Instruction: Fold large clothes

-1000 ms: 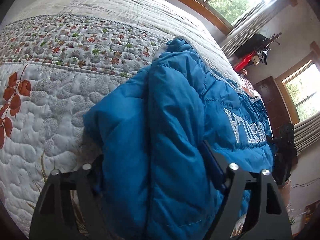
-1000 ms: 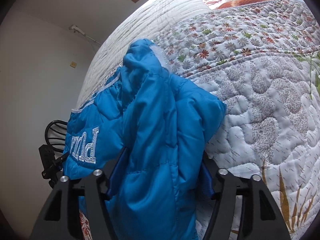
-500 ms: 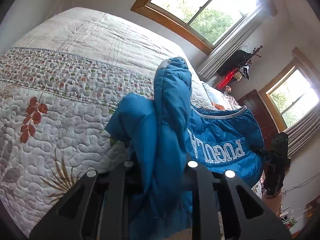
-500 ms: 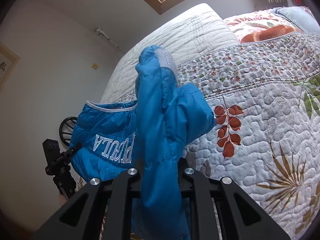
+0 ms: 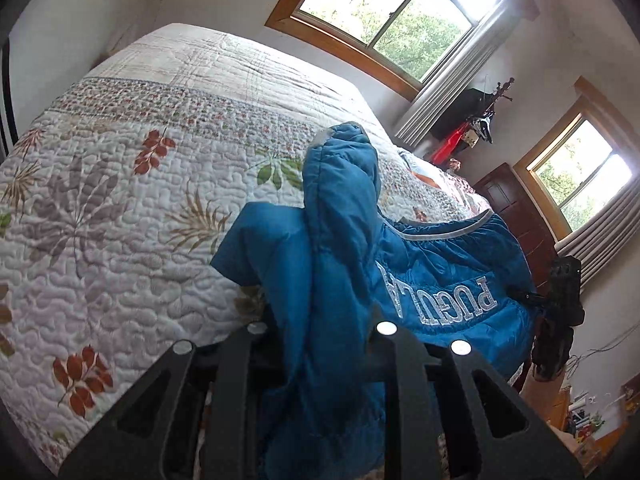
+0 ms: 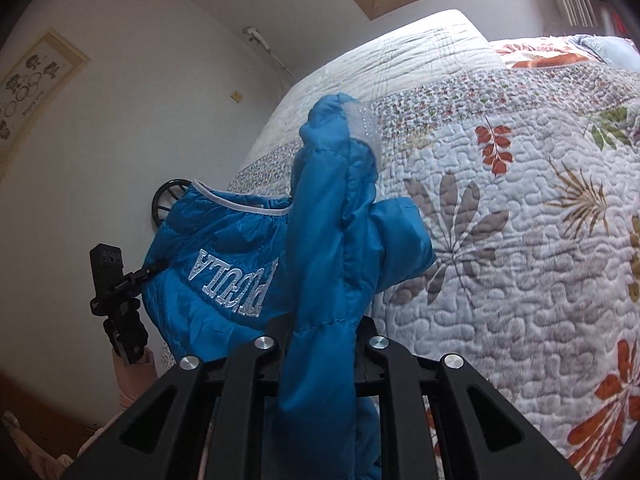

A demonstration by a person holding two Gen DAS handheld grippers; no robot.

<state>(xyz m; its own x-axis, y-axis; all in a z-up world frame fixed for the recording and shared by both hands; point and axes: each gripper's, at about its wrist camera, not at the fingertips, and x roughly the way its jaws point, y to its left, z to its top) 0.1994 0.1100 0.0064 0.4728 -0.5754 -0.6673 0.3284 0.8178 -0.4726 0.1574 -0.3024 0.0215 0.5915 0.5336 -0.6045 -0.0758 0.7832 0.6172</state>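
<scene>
A blue puffy jacket (image 5: 340, 240) with silver lettering (image 5: 440, 300) hangs stretched between my two grippers, above the near edge of the quilted bed (image 5: 140, 200). My left gripper (image 5: 320, 328) is shut on a thick fold at one side, and a sleeve stands up in front of it. The right gripper (image 6: 322, 342) is shut on the opposite side of the jacket (image 6: 332, 240), with another sleeve standing above it. Each wrist view shows the other gripper at the jacket's far end: the right gripper (image 5: 560, 300) and the left gripper (image 6: 116, 292). The jacket's lower part hangs out of sight below the fingers.
The floral quilt (image 6: 520, 240) covers the whole bed, with pillows (image 6: 560, 52) at its head. Two wood-framed windows (image 5: 384, 20) with curtains, a dark wooden door (image 5: 516, 208) and red clothing on a hanger (image 5: 456, 144) line the far walls. A framed picture (image 6: 32, 80) hangs on the white wall.
Both grippers closed on the jacket's sides and lifted it up and back from the bed. The jacket now hangs between them, and more of the quilt and room shows.
</scene>
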